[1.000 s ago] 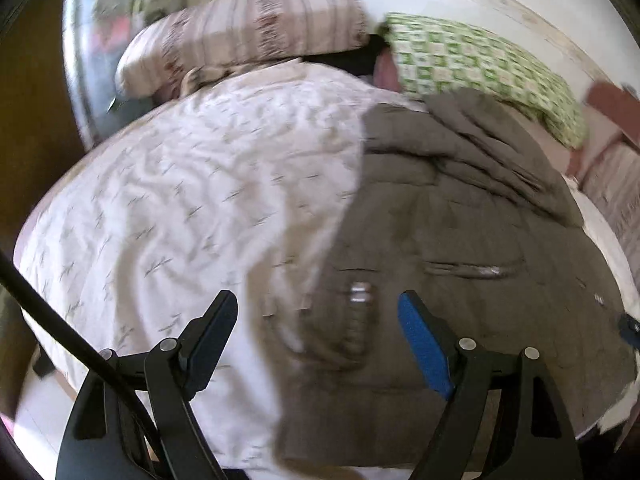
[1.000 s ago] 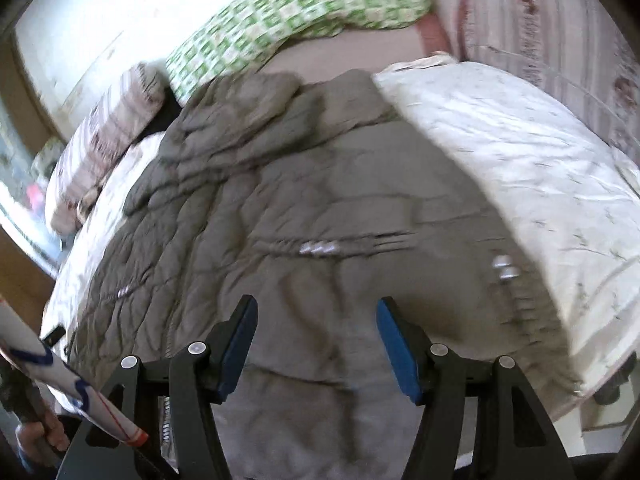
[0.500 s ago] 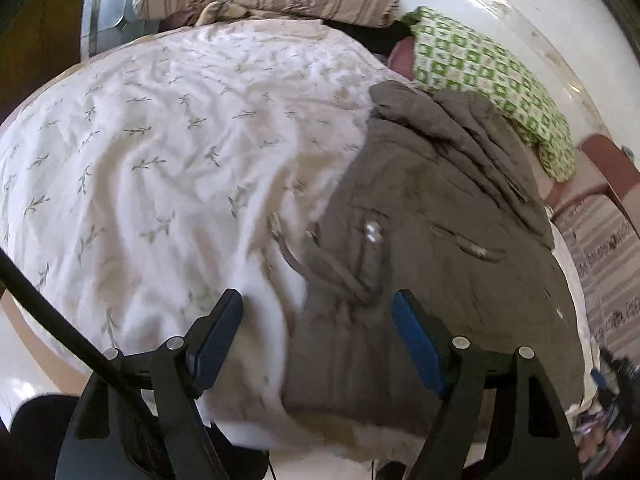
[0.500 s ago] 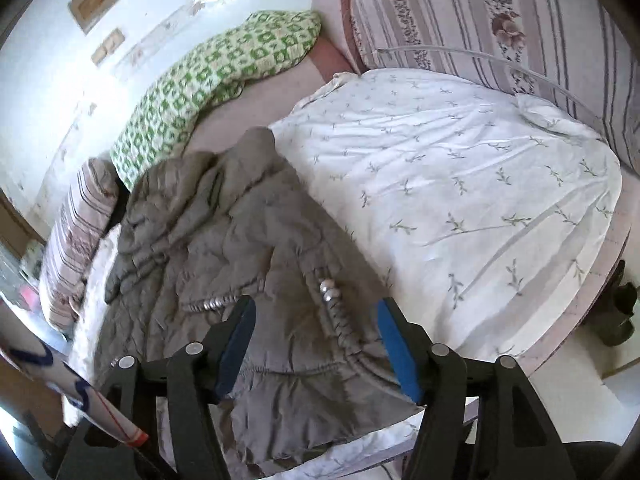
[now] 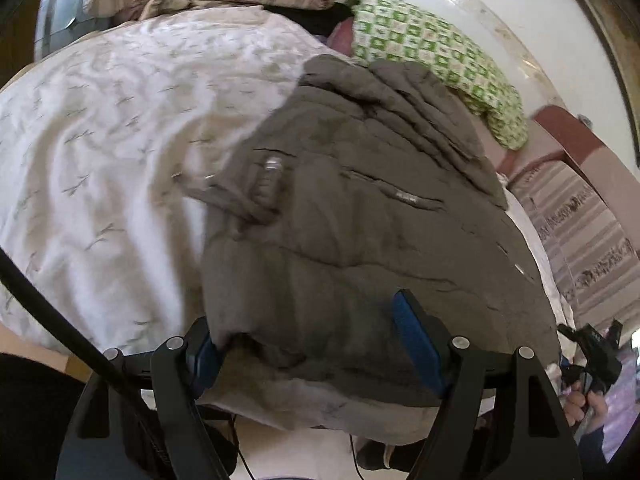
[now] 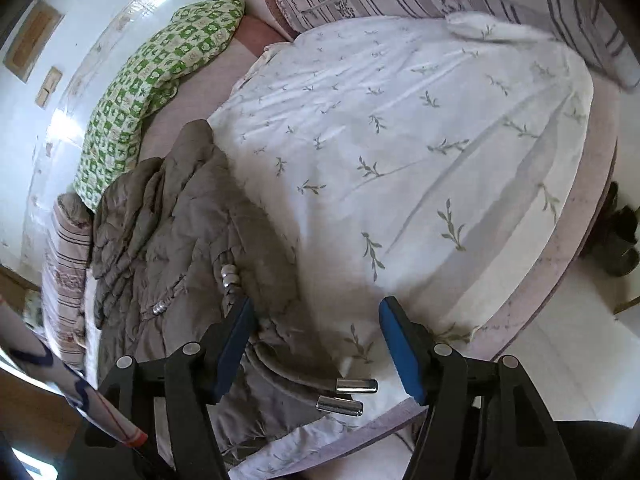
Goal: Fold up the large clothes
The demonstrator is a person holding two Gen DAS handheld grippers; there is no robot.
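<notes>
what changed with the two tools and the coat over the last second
Both tools came down to the near hem of the grey coat. The left tool moved from beside the coat's edge to straddle its hem corner, not clamped. The right tool swung off the coat's middle to its other side, over the metal-tipped drawcords, jaws opening. Nothing was gripped. The coat, the white sheet and the green pillow stayed put.
</notes>
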